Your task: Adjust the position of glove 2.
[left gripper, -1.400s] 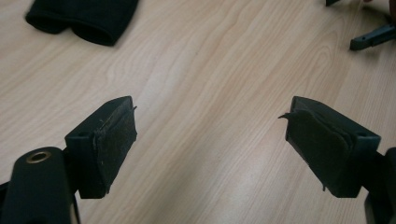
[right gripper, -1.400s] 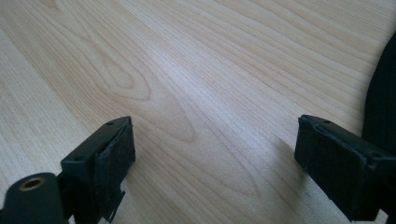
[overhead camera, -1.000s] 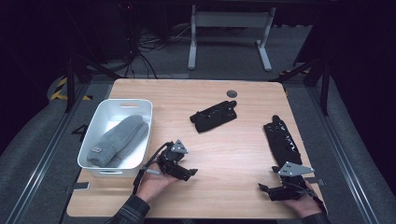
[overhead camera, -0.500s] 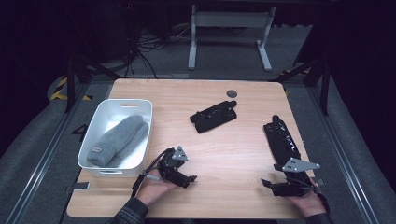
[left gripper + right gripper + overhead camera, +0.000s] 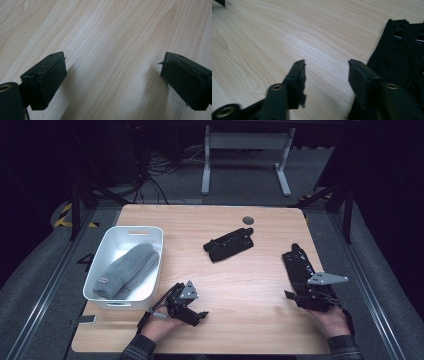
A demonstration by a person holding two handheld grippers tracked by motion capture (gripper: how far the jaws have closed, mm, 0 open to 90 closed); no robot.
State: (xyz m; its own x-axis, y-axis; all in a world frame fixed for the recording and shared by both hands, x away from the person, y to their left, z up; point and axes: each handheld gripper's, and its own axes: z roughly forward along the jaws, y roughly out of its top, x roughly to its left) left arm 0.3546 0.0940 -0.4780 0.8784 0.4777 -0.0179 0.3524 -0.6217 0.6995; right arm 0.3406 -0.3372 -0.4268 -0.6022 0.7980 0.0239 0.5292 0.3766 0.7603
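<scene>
Left tongs (image 5: 192,312) wide open over bare counter (image 5: 250,285), nothing between the jaws, which have just been opening. Right tongs (image 5: 327,75) half open, just been closing, only wood in the gap (black glove (image 5: 300,270) just beside the right jaw, near the counter's right edge).

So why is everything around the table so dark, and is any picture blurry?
High view: light falls on the wooden table alone, the floor beyond stays dim. Right gripper view: the near jaws and the black glove look soft, out of focus. Left gripper view: wood grain sharp.
</scene>
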